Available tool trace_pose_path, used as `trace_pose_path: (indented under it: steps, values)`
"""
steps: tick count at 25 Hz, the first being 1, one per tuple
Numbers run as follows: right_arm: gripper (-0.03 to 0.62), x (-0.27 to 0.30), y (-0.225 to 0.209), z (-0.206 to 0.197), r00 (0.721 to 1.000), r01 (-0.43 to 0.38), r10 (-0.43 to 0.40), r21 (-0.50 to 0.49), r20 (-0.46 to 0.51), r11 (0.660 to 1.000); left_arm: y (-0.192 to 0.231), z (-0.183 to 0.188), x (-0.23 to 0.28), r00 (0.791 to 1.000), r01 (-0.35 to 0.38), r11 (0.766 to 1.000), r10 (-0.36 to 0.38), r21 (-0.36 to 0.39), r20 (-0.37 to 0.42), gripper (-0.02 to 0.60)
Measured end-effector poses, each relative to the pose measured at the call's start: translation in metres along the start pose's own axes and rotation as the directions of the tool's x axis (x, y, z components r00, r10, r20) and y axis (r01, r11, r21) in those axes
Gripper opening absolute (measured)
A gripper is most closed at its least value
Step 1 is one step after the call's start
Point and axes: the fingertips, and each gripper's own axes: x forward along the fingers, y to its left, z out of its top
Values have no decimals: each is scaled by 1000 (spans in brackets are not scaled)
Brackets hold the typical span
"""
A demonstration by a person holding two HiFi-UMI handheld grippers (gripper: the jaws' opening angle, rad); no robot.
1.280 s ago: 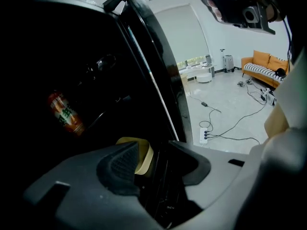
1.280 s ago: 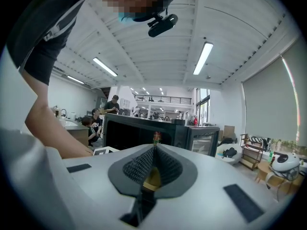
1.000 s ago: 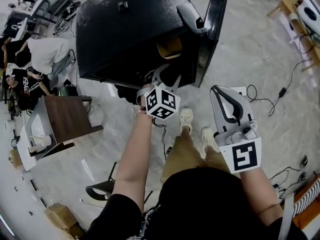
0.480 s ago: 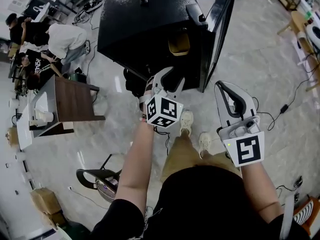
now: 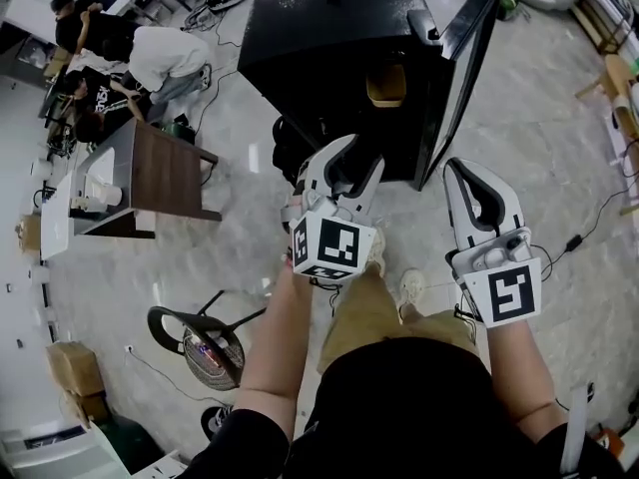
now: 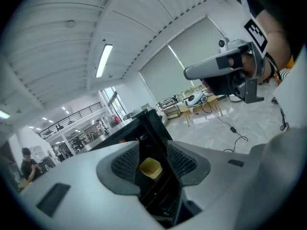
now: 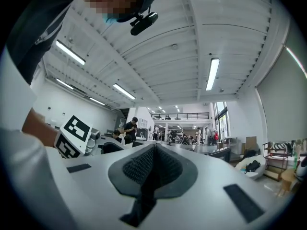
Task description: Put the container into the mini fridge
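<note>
The black mini fridge (image 5: 329, 38) stands on the floor with its door (image 5: 461, 68) swung open to the right. A yellow container (image 5: 385, 86) sits inside it on a shelf. My left gripper (image 5: 361, 158) is held in front of the fridge, short of the opening, open with nothing between its fingers. In the left gripper view the container (image 6: 150, 168) shows far off through the gap of the left gripper (image 6: 151, 163). My right gripper (image 5: 477, 168) hangs to the right of the door, shut and empty. Its pads meet in the right gripper (image 7: 153, 153) view.
A brown wooden table (image 5: 150, 173) stands left of the fridge, with people (image 5: 150, 53) crouched beyond it. A round black stand (image 5: 195, 337) lies on the marble floor at the lower left. Cables (image 5: 579, 238) trail on the right. The person's shoes (image 5: 407, 285) are under the grippers.
Both grippers have drawn back from the fridge, the left one out of the opening. The container stays inside. The left jaws are still open and the right still shut.
</note>
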Motion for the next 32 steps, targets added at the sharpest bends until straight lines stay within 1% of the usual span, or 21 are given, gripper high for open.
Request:
trace_pose_path:
  steps: [3,7,10,14,16,19,20,22,23,24,25,26,27,28,29,30,31,32]
  values:
    - [37,-7,10,5,1000,-30,30,-13,5,999,3,17,-26,999,-26,1000,26,9,19,192]
    - [37,-1,25,24,998,-27,25,46,54,999,16,36,-58,996,-74,997,73,16,58,192]
    - [37,0,39,22,997,-68,68,-3,45,998,22,46,-79,992,-99,995,98,9,81,192]
    - [37,5,55,40,996,-50,48,24,80,998,26,54,-107,986,-114,993,116,-25,123,192]
    - [37,6,67,48,995,-43,41,26,89,999,29,58,-123,982,-113,993,116,-33,146,192]
    - [37,3,93,52,995,-56,60,-51,74,997,38,65,-151,981,-97,995,95,6,172,192]
    - [37,3,103,55,996,-44,49,-61,78,997,41,64,-161,979,-92,996,88,10,185,192]
    - [37,3,125,64,995,1,3,-43,97,999,45,60,-182,973,-81,997,77,10,216,192]
    - [37,3,136,68,995,18,-14,-40,103,999,47,58,-192,969,-76,997,74,-3,236,192]
    - [37,2,146,70,995,26,-20,-52,103,998,49,55,-201,960,-71,996,81,-50,267,192]
    - [37,0,156,71,995,31,-24,-69,100,997,51,50,-209,944,-62,986,109,-158,311,190]
    - [37,-1,165,73,994,41,-34,-75,102,996,52,43,-217,921,-45,951,159,-306,357,187]
    - [37,-1,173,77,993,57,-50,-69,106,996,52,34,-224,907,-24,913,192,-407,375,183]
    - [37,-1,181,79,992,70,-63,-66,106,995,50,25,-229,918,-10,915,169,-404,359,178]
    - [37,-2,190,79,993,76,-68,-76,101,994,47,18,-234,943,0,949,105,-316,317,172]
    - [37,-4,200,77,993,78,-69,-92,94,993,45,13,-239,962,14,979,43,-205,271,166]
    - [37,-6,209,77,993,86,-76,-98,94,992,45,12,-245,969,25,993,5,-118,247,164]
    - [37,-8,217,79,991,101,-92,-89,100,991,46,14,-251,968,30,997,-13,-66,252,161]
